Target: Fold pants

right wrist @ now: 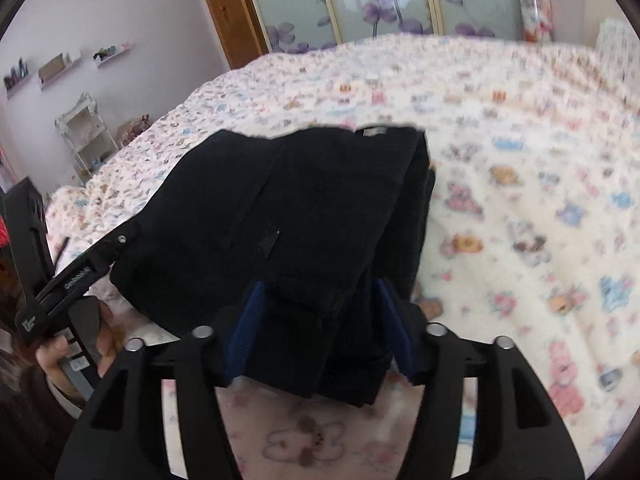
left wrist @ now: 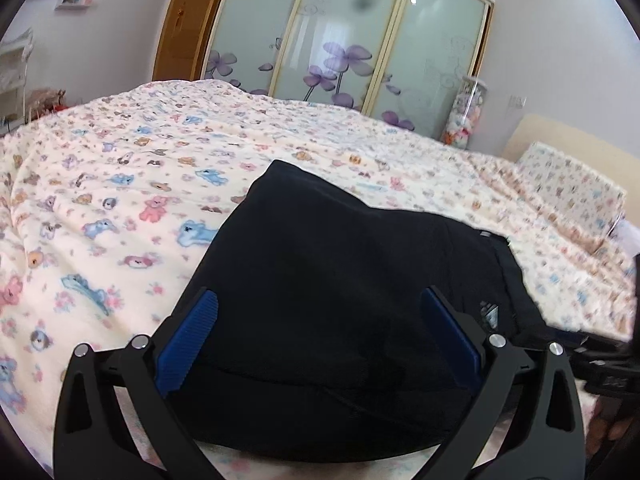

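We list: folded black pants [left wrist: 320,300] on teddy-print bed [left wrist: 120,184], wardrobe [left wrist: 340,40] beyond; both grippers angled down, left gripper [left wrist: 320,336] jaws wide, right gripper [right wrist: 320,320] jaws half-open astride pants' edge.

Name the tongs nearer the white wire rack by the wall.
Left. Left tongs sit on the white wire rack's side of the folded black pants; right tongs farther off.

Both wrist views look close down on the pants [left wrist: 320,300], right one perhaps nearer.

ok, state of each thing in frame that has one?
pants: folded into a compact stack, lying on the bed
left tool: open, fingers astride the stack
right tool: open, fabric between its fingers
wardrobe doors: shut
wooden door: shut
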`<state>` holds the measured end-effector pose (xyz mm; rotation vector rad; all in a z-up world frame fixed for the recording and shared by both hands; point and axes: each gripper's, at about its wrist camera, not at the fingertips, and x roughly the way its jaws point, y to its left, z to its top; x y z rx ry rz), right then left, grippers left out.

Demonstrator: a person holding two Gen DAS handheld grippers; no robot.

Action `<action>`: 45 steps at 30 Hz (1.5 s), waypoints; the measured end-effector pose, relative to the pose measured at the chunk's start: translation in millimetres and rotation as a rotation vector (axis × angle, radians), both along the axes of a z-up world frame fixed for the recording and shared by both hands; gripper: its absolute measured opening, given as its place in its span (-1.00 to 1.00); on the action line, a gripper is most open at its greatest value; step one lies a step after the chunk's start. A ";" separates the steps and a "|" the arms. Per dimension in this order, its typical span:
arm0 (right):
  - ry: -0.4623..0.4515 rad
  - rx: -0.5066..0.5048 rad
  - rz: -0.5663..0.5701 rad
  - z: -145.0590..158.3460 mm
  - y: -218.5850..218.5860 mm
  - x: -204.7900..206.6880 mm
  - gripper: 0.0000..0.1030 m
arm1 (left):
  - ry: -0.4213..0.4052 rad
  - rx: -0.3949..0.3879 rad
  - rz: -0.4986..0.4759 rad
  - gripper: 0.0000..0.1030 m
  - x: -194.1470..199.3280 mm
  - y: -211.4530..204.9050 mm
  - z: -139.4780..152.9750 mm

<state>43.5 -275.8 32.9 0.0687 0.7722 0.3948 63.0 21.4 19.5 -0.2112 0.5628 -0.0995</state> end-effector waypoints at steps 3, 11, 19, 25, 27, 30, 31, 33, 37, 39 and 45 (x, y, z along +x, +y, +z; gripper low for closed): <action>-0.101 -0.030 -0.037 18.6 -2.4 -6.7 0.35 | 0.018 0.059 0.004 0.96 3.7 -8.5 -0.6; -0.044 0.172 -0.013 37.6 -8.6 39.8 0.36 | 0.072 0.205 0.020 0.97 12.3 -27.4 -6.4; 0.195 0.139 -0.038 7.7 16.6 121.2 0.37 | 0.131 0.231 0.008 0.97 18.3 -29.9 -15.4; 0.211 0.158 -0.083 -16.8 11.0 144.0 0.37 | 0.154 0.230 -0.017 0.97 20.2 -32.2 -19.3; 0.220 0.152 -0.079 -8.7 10.9 141.5 0.37 | 0.153 0.220 -0.016 0.97 19.3 -30.2 -18.5; 0.187 0.251 -0.082 11.7 4.8 131.6 0.60 | 0.137 0.188 -0.015 0.97 15.5 -26.4 -13.6; 0.179 0.312 -0.053 17.3 6.1 130.4 0.60 | 0.123 0.173 -0.011 0.97 13.2 -24.6 -11.3; 0.196 0.401 0.028 25.4 21.1 132.2 0.60 | 0.088 0.146 -0.006 0.97 8.5 -20.8 -6.0; 0.265 0.445 0.168 28.1 78.3 147.7 0.77 | 0.031 0.118 0.027 0.97 -0.1 -15.0 -0.2; 0.309 0.449 0.216 23.4 111.2 161.6 0.77 | 0.077 0.114 0.024 0.96 5.6 -15.6 -6.9; 0.446 0.433 0.188 -17.6 163.0 206.4 0.78 | 0.146 0.222 0.032 0.96 15.4 -29.8 -16.1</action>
